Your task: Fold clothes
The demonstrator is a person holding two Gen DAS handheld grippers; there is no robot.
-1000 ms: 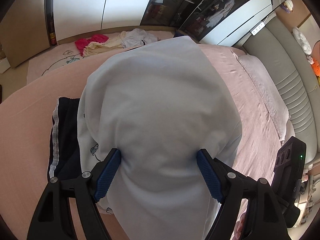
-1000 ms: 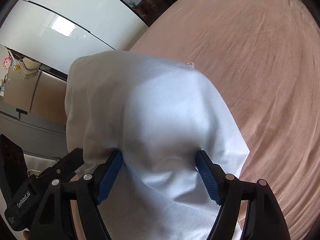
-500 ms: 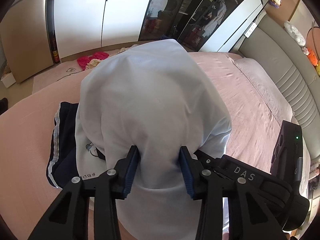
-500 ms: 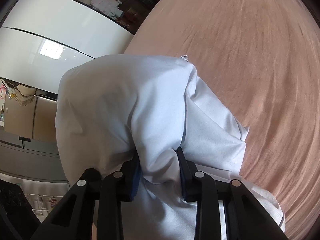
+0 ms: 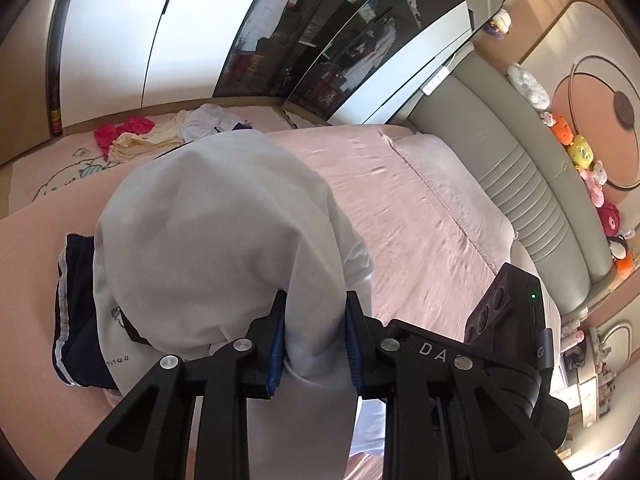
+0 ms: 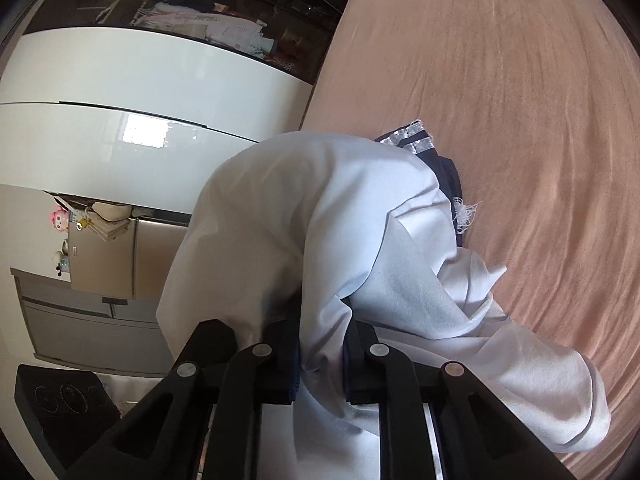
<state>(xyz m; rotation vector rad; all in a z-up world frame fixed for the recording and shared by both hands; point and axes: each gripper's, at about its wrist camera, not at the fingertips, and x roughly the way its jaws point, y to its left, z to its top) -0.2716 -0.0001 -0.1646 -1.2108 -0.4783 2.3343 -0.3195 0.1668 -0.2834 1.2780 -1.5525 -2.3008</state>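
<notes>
A white long-sleeved garment (image 5: 216, 232) drapes over both grippers above the pink bed (image 5: 420, 240). My left gripper (image 5: 314, 312) is closing, and its blue pads pinch a bunched fold of the white cloth. In the right wrist view the same white garment (image 6: 312, 216) hangs over my right gripper (image 6: 322, 332), whose jaws are also closing and squeeze a fold of it. One sleeve (image 6: 532, 384) trails down to the right. A dark navy garment with white side stripes (image 5: 72, 320) lies on the bed under the white one; its striped edge (image 6: 416, 140) shows past the cloth.
A pile of red, cream and white clothes (image 5: 160, 132) lies at the bed's far end. A padded grey headboard (image 5: 532, 196) with plush toys (image 5: 580, 152) runs along the right. White wardrobe doors (image 5: 132, 32) and dark glass cabinets stand behind the bed.
Both grippers' jaws went from wide around the draped white cloth to pinched tight on a fold of it. Both have lifted it, uncovering more of the navy garment beneath.
</notes>
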